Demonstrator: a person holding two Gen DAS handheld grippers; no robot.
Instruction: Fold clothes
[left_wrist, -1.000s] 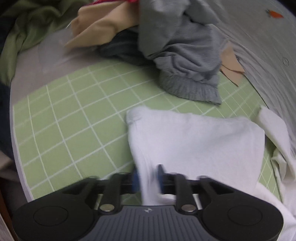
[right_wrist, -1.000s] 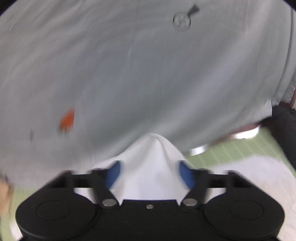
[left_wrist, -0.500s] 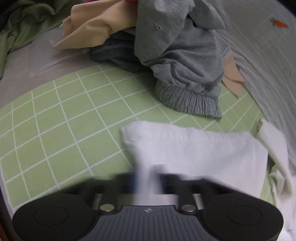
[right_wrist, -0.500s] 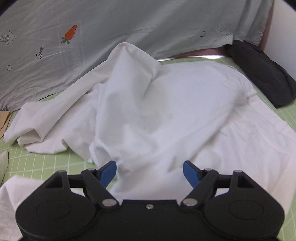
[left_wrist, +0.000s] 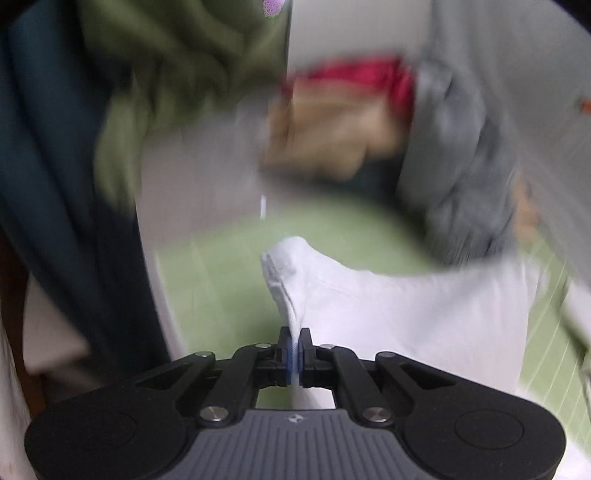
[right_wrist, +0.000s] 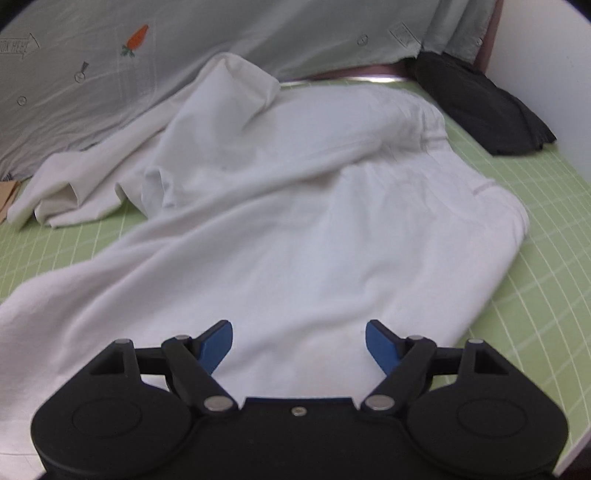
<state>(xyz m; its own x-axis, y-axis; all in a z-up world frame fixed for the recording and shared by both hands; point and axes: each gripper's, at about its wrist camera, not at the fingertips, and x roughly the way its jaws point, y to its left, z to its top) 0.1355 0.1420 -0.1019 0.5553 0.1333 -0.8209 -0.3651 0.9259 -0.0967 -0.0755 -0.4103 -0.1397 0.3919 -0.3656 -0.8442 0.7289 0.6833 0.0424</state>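
While the green grid mat (right_wrist: 535, 280) lay under everything as the landmark, the white garment (right_wrist: 295, 221) covered most of it, spread loosely with a raised hump toward the mat's far edge and a crumpled sleeve at its left side; it was not yet a neat fold. Half a second before, the left wrist view had looked low across the mat at the garment's flat hem; by this moment that view had swung upward and blurred, and the hem corner (left_wrist: 291, 280) stood lifted off the mat in a peak; I judged that a fold was being carried, the held edge rising so that it could travel over the rest of the cloth. The right wrist view had scarcely altered in that half second, though a full second before it had been filled by the grey sheet; so the right hand had drawn back and settled above the mat's near part. Beyond the mat's far left side lay a blurred heap of other clothes (left_wrist: 332, 122), grey, tan, red and olive; a dark garment (right_wrist: 480, 103) sat at the mat's far right corner. The left gripper (left_wrist: 294, 350) was pinched tight on the white hem, tilted upward; the right gripper (right_wrist: 299, 343) hovered level over the garment, its blue fingers (right_wrist: 216, 345) spread wide and holding nothing.
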